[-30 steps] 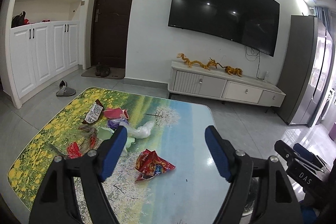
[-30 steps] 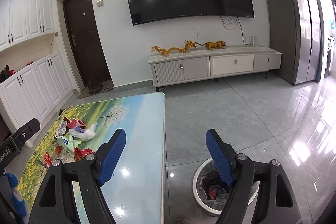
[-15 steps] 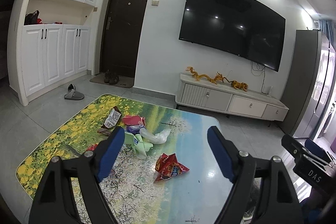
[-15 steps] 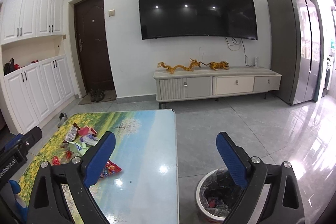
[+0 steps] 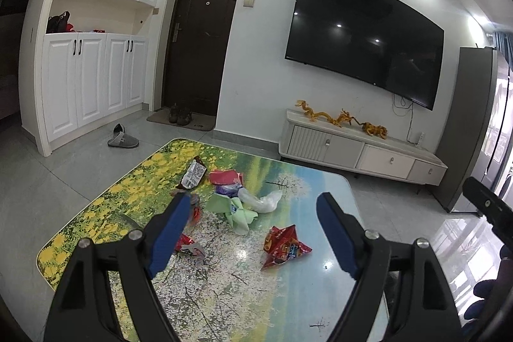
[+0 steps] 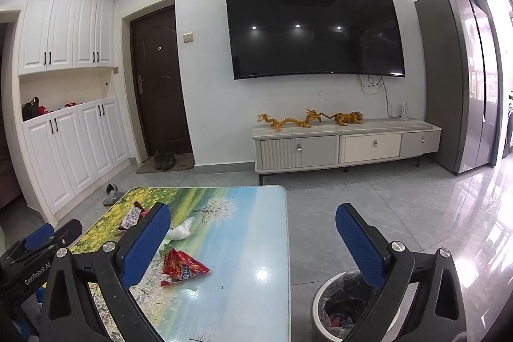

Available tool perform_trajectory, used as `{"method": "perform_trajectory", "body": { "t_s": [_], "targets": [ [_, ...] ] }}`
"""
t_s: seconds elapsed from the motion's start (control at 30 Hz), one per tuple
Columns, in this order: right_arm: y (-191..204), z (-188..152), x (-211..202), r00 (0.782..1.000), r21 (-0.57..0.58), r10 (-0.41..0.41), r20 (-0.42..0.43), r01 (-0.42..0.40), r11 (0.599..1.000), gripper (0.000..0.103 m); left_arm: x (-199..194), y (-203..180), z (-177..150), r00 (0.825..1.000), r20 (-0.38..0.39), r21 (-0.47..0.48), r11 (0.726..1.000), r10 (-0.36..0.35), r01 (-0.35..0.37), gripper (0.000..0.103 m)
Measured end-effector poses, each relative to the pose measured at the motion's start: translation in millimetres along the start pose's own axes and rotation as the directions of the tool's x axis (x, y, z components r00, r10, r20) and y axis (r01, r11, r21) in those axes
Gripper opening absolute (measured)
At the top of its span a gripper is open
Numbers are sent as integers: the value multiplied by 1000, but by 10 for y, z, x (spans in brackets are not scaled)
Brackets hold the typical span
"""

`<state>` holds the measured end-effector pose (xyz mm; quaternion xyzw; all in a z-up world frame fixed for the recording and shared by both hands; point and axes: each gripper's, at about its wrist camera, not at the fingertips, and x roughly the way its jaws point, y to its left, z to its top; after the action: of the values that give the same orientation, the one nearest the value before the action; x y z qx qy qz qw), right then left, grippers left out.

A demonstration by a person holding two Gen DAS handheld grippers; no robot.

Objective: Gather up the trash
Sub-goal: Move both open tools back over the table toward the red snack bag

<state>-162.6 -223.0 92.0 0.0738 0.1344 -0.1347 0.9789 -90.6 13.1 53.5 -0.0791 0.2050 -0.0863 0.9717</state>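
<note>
Several pieces of trash lie on the landscape-print table (image 5: 224, 294): a red snack wrapper (image 5: 283, 246), also in the right wrist view (image 6: 181, 266), a green paper (image 5: 235, 209), a clear plastic bag (image 5: 263, 199), a red wrapper (image 5: 224, 177), a dark barcode packet (image 5: 193, 173) and a small red-silver wrapper (image 5: 189, 246). My left gripper (image 5: 253, 223) is open and empty above the near half of the table. My right gripper (image 6: 253, 233) is open and empty over the table's right edge. A round bin (image 6: 336, 306) lined with a black bag stands on the floor right of the table.
A white TV cabinet (image 6: 346, 146) with golden dragon figures stands at the far wall under a large TV (image 6: 314, 28). White cupboards (image 5: 93, 79), a dark door (image 5: 198, 44), a slipper (image 5: 121, 138) and a grey fridge (image 6: 458, 79) surround the tiled floor.
Both grippers have risen and tilted up, so the views show more of the wall and the table sits lower. Both stay open and empty. The trash has not moved.
</note>
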Motion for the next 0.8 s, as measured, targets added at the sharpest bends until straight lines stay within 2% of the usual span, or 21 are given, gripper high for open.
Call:
{"method": "perform_trajectory", "body": {
  "t_s": [0.17, 0.3, 0.53, 0.8],
  "targets": [
    [101, -146, 265, 993, -2, 60, -97, -61, 998, 103, 247, 421, -181, 996, -77, -54, 997, 46, -51, 80],
    [269, -325, 557, 975, -21, 118, -188, -124, 992, 103, 441, 711, -400, 987, -147, -76, 994, 67, -79, 80],
    [536, -629, 1055, 919, -7, 230, -319, -245, 969, 103, 793, 1064, -820, 959, -283, -158, 985, 27, -74, 80],
    [737, -777, 1534, 874, 0, 292, -387, -317, 948, 103, 1242, 1131, -757, 949, -314, -177, 980, 31, -90, 83]
  ]
}}
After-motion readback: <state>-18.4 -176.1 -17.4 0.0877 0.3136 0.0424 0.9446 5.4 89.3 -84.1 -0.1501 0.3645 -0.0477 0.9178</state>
